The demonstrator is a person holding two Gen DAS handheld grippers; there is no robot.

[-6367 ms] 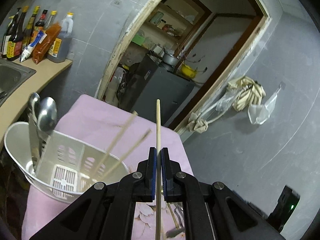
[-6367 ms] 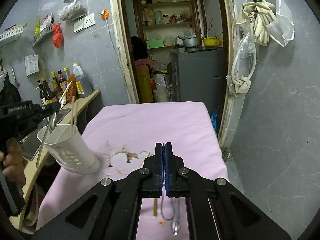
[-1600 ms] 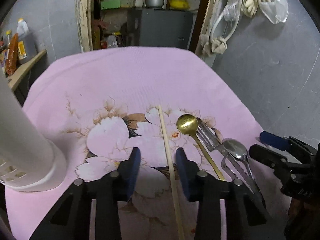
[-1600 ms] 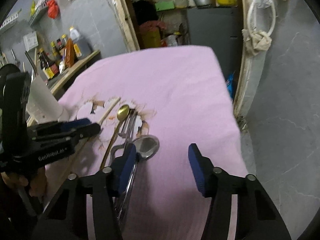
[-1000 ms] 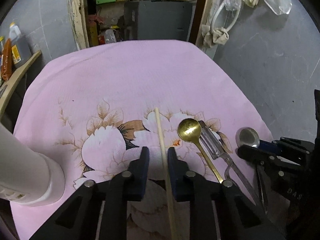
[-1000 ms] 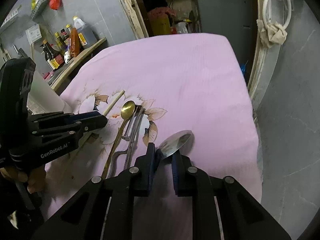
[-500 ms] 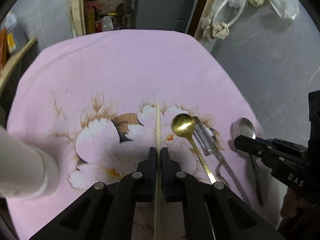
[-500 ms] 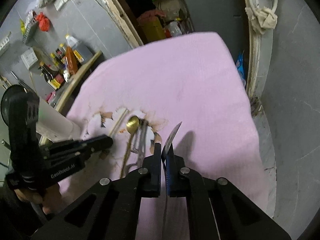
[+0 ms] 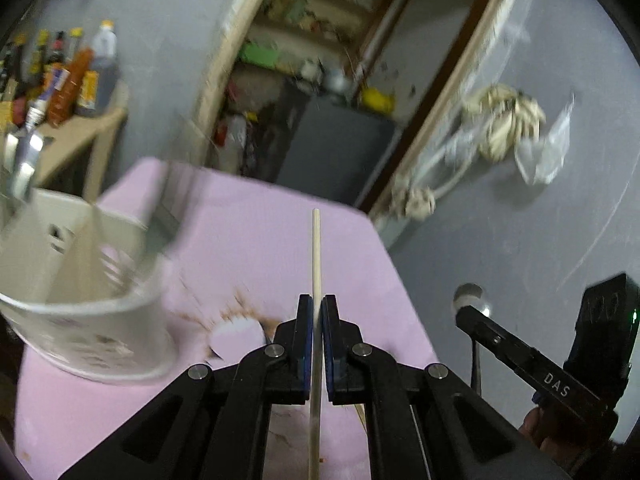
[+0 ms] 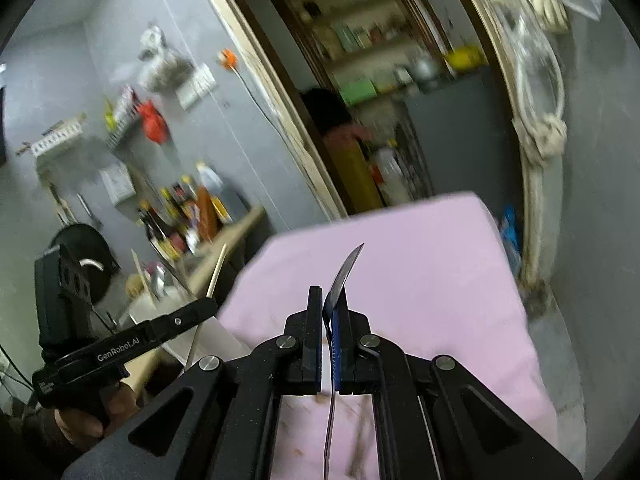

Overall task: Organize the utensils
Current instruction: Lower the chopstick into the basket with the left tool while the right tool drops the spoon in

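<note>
My left gripper is shut on a wooden chopstick that sticks out forward above the pink flowered cloth. To its left stands the white utensil holder, blurred, with chopsticks and metal utensils in it. My right gripper is shut on a steel spoon, its bowl seen edge-on above the cloth. In the left wrist view the right gripper holds the spoon up at the right. The right wrist view shows the left gripper with the chopstick near the holder.
Sauce bottles stand on a wooden counter at the far left. Beyond the table is a doorway with a grey cabinet. Gloves and a hose hang on the grey wall close to the table's right edge.
Both grippers closed, the left on the chopstick and the right on the spoon, then lifted them off the cloth. Both views have tilted up, and the holder has come into the left view.
</note>
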